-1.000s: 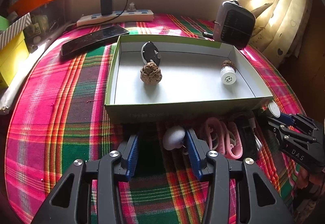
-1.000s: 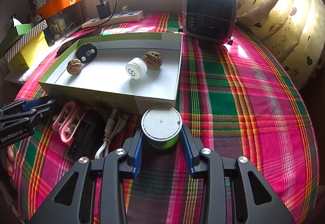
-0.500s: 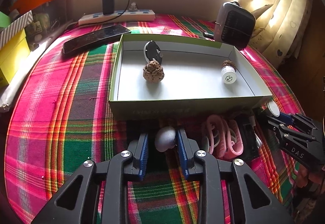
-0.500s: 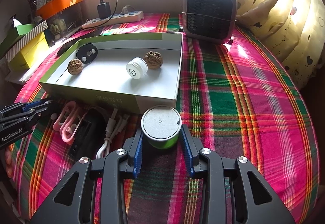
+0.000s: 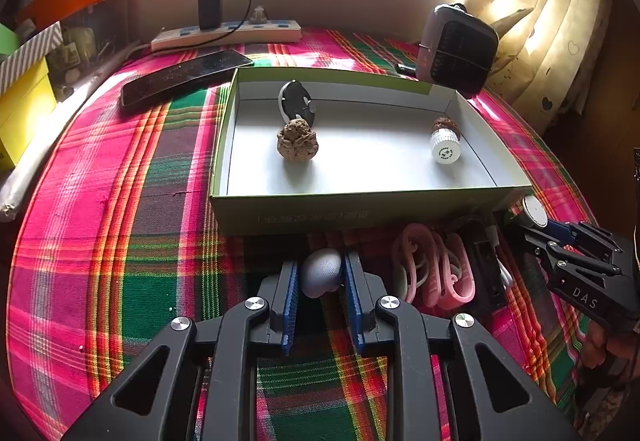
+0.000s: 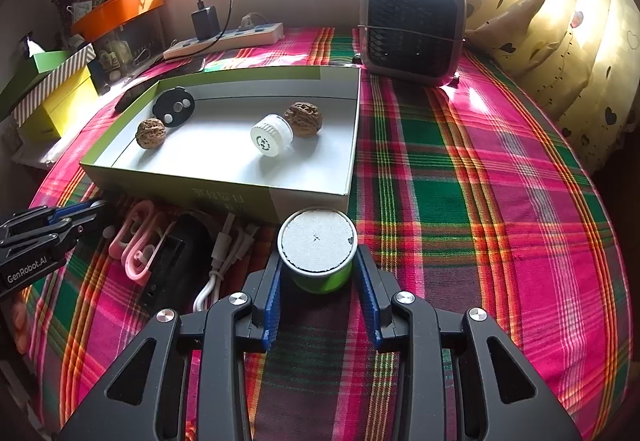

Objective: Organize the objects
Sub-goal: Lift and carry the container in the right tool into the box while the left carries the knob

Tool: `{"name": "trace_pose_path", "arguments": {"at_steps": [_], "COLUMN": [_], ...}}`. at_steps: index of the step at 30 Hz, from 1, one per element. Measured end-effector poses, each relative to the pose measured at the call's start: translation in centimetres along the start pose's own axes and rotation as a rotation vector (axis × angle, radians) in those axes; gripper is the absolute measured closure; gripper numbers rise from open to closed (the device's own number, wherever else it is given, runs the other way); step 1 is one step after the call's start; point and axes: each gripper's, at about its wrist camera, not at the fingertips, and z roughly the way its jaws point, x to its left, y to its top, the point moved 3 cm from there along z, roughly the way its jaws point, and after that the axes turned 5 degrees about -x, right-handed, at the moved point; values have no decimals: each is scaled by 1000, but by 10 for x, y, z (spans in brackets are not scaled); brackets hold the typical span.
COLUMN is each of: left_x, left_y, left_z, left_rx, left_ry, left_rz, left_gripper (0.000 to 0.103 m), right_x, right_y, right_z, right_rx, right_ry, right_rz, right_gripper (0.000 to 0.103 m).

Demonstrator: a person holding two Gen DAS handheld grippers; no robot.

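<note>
My left gripper point(image 5: 319, 266) is near the front of the plaid cloth. Its jaws are closing on a small grey-white pebble-shaped object point(image 5: 321, 278), with both blue pads against its sides. In the right wrist view my right gripper point(image 6: 318, 257) is shut on a short green can with a white lid point(image 6: 317, 241), just in front of the green-sided open box point(image 6: 180, 189). The box point(image 5: 360, 215) holds a walnut point(image 5: 297, 141), a second walnut point(image 6: 303, 119), a white bottle point(image 5: 445, 145) on its side and a black disc point(image 5: 296, 103).
Pink clips point(image 5: 432, 269), a black device point(image 6: 172, 265) and a white cable point(image 6: 224, 257) lie between the two grippers in front of the box. A small heater point(image 6: 412, 29), a power strip point(image 5: 228, 35) and a phone point(image 5: 184, 77) sit behind it. Curtains hang at the right.
My left gripper's jaws went from wide apart beside the pebble-shaped object to shut on it. The right gripper and its can have not moved.
</note>
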Motion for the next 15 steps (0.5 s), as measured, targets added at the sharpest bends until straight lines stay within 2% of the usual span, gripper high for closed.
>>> {"name": "trace_pose_path", "arguments": {"at_steps": [15], "left_x": [0], "left_y": [0], "left_z": [0], "left_rx": [0], "left_ry": [0], "left_rz": [0], "left_gripper": [83], "right_x": [0], "right_y": [0], "right_z": [0], "right_rx": [1], "right_ry": [3], "right_rz": [4], "right_gripper": [68]}}
